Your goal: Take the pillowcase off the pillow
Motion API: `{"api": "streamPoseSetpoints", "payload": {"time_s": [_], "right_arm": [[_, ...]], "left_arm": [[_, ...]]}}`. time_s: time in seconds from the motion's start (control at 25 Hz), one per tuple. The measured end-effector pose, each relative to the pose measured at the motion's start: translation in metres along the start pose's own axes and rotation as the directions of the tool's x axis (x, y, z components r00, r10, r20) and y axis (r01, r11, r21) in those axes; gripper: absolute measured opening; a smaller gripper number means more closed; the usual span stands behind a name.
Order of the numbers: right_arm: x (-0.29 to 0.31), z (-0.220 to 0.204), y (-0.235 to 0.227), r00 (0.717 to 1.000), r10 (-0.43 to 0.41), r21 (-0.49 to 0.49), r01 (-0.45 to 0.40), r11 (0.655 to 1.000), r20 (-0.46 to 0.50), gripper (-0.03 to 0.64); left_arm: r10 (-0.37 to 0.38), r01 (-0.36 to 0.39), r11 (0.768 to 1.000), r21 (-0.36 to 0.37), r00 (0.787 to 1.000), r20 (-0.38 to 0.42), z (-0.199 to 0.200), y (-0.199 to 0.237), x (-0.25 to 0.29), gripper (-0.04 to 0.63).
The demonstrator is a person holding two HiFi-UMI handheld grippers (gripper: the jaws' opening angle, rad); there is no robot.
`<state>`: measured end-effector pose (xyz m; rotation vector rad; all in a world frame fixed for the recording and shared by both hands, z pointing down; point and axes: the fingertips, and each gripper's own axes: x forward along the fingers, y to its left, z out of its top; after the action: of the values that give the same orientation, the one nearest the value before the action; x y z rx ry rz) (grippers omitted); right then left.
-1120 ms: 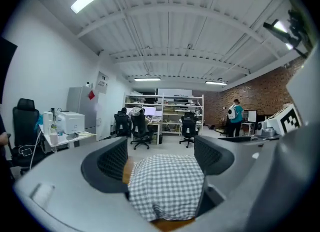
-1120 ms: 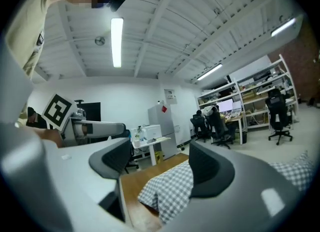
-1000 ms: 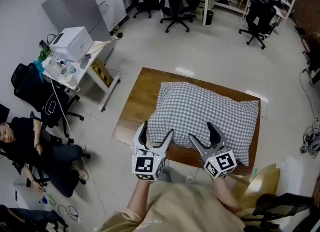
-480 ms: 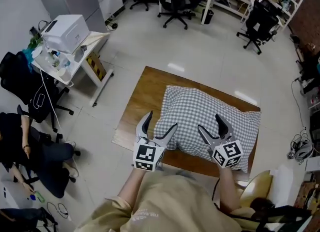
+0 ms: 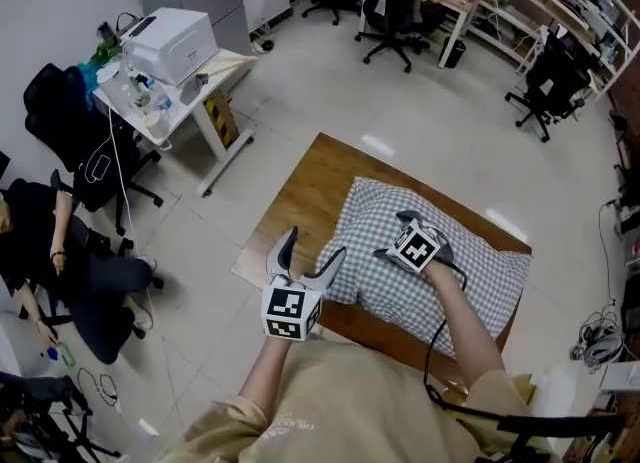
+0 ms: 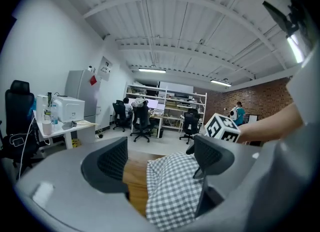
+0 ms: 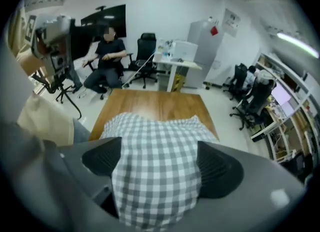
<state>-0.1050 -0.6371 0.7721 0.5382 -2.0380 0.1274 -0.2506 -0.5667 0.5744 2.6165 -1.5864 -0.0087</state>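
Note:
A pillow in a grey-and-white checked pillowcase point(image 5: 470, 251) lies on a low wooden table point(image 5: 310, 191). My right gripper point(image 5: 398, 233) tips steeply down onto the pillow's middle. Its jaws have just been opening and stand wide, and the checked fabric point(image 7: 150, 136) bulges up between them without being pinched. My left gripper point(image 5: 312, 251) points level at the pillow's near left corner. It is open, and the corner point(image 6: 172, 186) lies between its jaws, close to the right one. The right gripper's marker cube point(image 6: 222, 128) shows in the left gripper view.
A white printer point(image 5: 170, 41) sits on a small desk at the left, with a black chair point(image 5: 60, 121) beside it. A seated person point(image 5: 50, 251) is at the far left. More office chairs point(image 5: 395, 11) and shelves stand at the back. Tiled floor surrounds the table.
My right gripper has swung forward and tipped down onto the pillow's middle, its jaws wider. My left gripper has crept toward the pillow's near left corner.

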Motion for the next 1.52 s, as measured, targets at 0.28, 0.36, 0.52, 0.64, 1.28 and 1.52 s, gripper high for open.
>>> {"api": "streamPoseSetpoints", "payload": {"time_s": [0.28, 0.36, 0.52, 0.64, 1.28, 1.52], "right_arm": [[0.070, -0.061, -0.020, 0.970, -0.056, -0.081, 0.038, 0.996, -0.235, 0.423], [0.080, -0.078, -0.022, 0.964, -0.058, -0.066, 0.042, 0.997, -0.261, 0.356], [0.072, -0.072, -0.032, 0.972, -0.136, -0.101, 0.118, 0.988, -0.193, 0.152], [0.050, -0.055, -0.031, 0.984, -0.148, -0.056, 0.143, 0.988, -0.095, 0.062], [-0.289, 0.085, -0.067, 0.618, -0.343, 0.385, 0.070, 0.920, 0.708, 0.014], [-0.406, 0.107, -0.050, 0.349, -0.375, 0.406, -0.017, 0.914, 0.859, 0.014]], "left_arm": [[0.061, -0.061, 0.998, 0.012, 0.998, -0.015, -0.001, -0.006, -0.006, 0.417], [0.072, -0.072, 0.997, 0.011, 0.997, -0.020, -0.002, -0.005, -0.006, 0.417], [0.087, -0.087, 0.996, -0.010, 0.996, -0.024, -0.001, -0.002, -0.008, 0.417], [0.095, -0.095, 0.995, -0.024, 0.995, -0.021, -0.001, 0.005, -0.007, 0.417], [0.075, -0.071, 0.997, -0.030, 0.979, 0.187, 0.107, 0.015, -0.048, 0.417], [0.022, -0.021, 1.000, -0.007, 0.978, 0.208, 0.123, -0.006, -0.058, 0.418]]}}
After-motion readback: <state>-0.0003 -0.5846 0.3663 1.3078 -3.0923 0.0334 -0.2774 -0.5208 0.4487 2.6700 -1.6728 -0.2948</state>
